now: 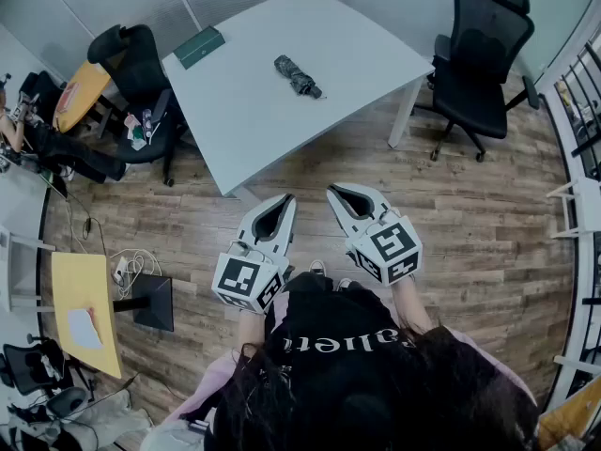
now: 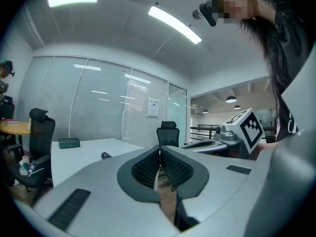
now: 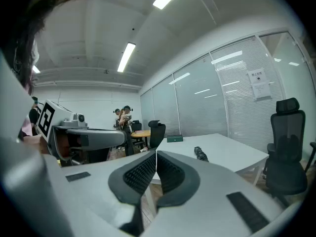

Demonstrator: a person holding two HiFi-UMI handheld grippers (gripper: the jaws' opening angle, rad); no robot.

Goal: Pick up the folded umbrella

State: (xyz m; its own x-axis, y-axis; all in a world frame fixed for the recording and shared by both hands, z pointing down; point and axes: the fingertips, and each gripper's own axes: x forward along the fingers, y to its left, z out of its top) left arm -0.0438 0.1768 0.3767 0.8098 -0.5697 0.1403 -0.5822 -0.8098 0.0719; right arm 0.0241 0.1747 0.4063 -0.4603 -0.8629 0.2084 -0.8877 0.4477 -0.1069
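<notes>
Head view, nearest first: the person's dark hair and black top fill the bottom edge at 6 o'clock and hide the floor beneath; the forearms show only partly, and the hands are covered by the marker cubes. Just beyond them, the left hand-held gripper [image 1: 280, 201] and the right hand-held gripper [image 1: 342, 194] sit side by side over the wooden floor [image 1: 470, 224], both aimed toward 12 o'clock. In the left gripper view, the left hand-held gripper [image 2: 159, 150] has its ribbed pads meeting at the tip with nothing between them. The right gripper view shows the right hand-held gripper [image 3: 155, 155] equally closed and empty.

Farther out at 12 o'clock stands the white tabletop [image 1: 366, 54], well apart from both tools. The folded umbrella [image 1: 298, 76] lies near its middle, dark and compact. It appears only as a small dark shape in the left gripper view [image 2: 105, 155] and the right gripper view [image 3: 200, 153], so its strap and handle cannot be made out. At about 10 o'clock from it, near the tabletop's edge, rests a green box [image 1: 199, 47].

A black office chair [image 1: 479, 54] stands at 2 o'clock, its top cut off by the frame. Another black chair [image 1: 136, 64] at 10 o'clock is cluttered, and its load is hard to identify.
</notes>
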